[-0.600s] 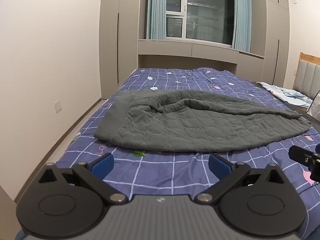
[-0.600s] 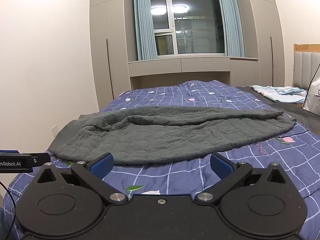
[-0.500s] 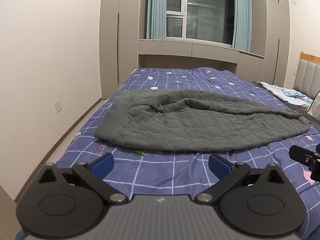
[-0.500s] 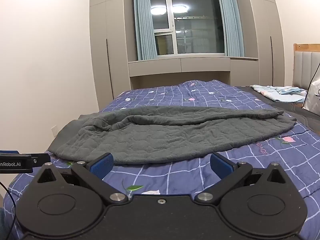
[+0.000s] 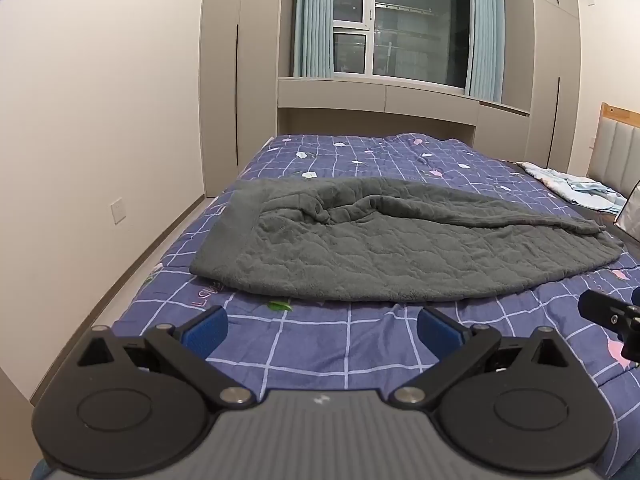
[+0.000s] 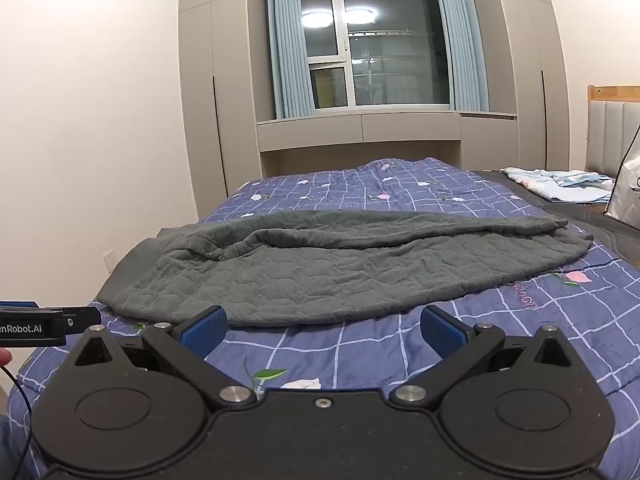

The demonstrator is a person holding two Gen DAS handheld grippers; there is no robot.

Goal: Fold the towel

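A large dark grey quilted towel [image 5: 372, 248] lies spread across a bed [image 5: 304, 344] with a purple checked cover, its far long edge rumpled and partly folded over. In the right wrist view the same towel [image 6: 340, 272] stretches from left to right. My left gripper [image 5: 322, 326] hovers over the cover just short of the towel's near edge, open, with nothing between its blue pads. My right gripper [image 6: 322, 326] is open too, close to the near edge and holding nothing. Each gripper shows at the edge of the other's view.
A light blue patterned cloth [image 6: 560, 186] lies at the far right of the bed by a padded headboard [image 6: 612, 132]. A white bag [image 6: 626, 196] stands at the right. Wardrobes and a curtained window [image 6: 380, 44] close the far end. A wall runs along the left, with floor between.
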